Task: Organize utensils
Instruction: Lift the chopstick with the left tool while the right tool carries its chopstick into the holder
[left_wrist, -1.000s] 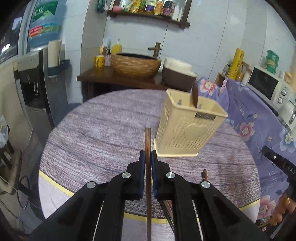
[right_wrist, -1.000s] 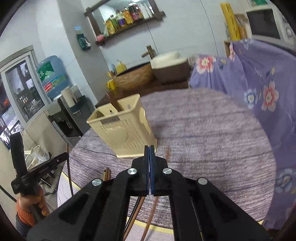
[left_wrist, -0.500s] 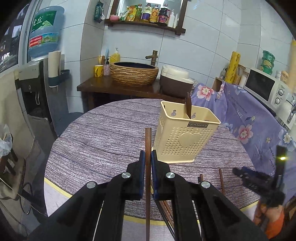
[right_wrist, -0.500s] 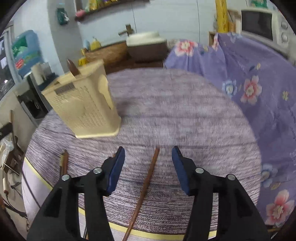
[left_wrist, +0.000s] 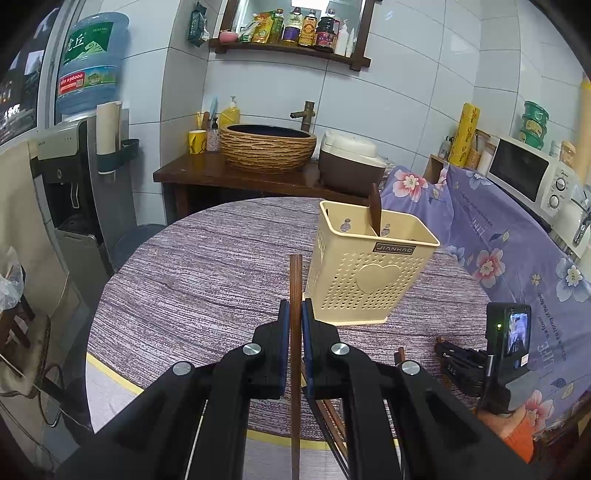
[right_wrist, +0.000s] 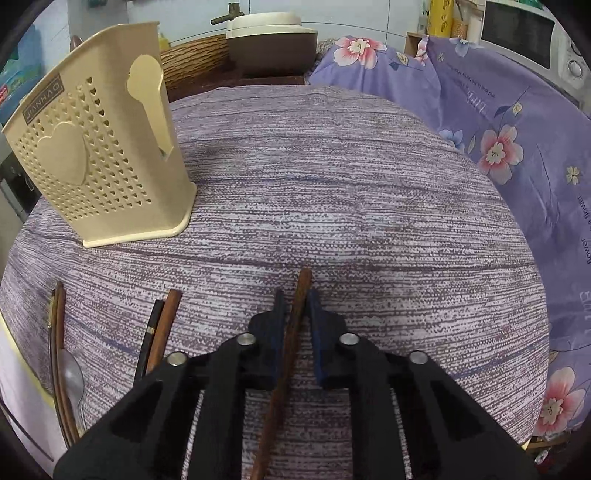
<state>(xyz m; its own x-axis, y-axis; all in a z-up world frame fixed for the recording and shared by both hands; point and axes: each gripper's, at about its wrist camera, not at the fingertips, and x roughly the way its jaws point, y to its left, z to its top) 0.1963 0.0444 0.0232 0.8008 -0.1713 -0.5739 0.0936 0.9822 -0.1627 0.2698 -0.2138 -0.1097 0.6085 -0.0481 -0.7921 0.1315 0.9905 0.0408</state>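
My left gripper (left_wrist: 294, 314) is shut on a brown chopstick (left_wrist: 295, 280), held upright above the round table, just left of the cream utensil holder (left_wrist: 369, 266). A dark wooden handle (left_wrist: 376, 206) stands in the holder. My right gripper (right_wrist: 295, 295) is low over the table near its front edge, and its jaws are closing. Another brown chopstick (right_wrist: 303, 284) lies on the cloth between them, against the left pad, with a slit still showing at the right pad. The holder (right_wrist: 99, 155) stands at the far left in that view.
More chopsticks (right_wrist: 164, 325) and a metal spoon (right_wrist: 72, 373) lie on the cloth (right_wrist: 332, 166) left of my right gripper, near the table's yellow-trimmed edge. A flowered purple cover (right_wrist: 517, 147) drapes furniture on the right. A basin counter (left_wrist: 269, 147) stands behind the table.
The right gripper came down to the table, swung its jaws wide over the lying chopstick, then drew them in around it. The left gripper kept still with its chopstick.
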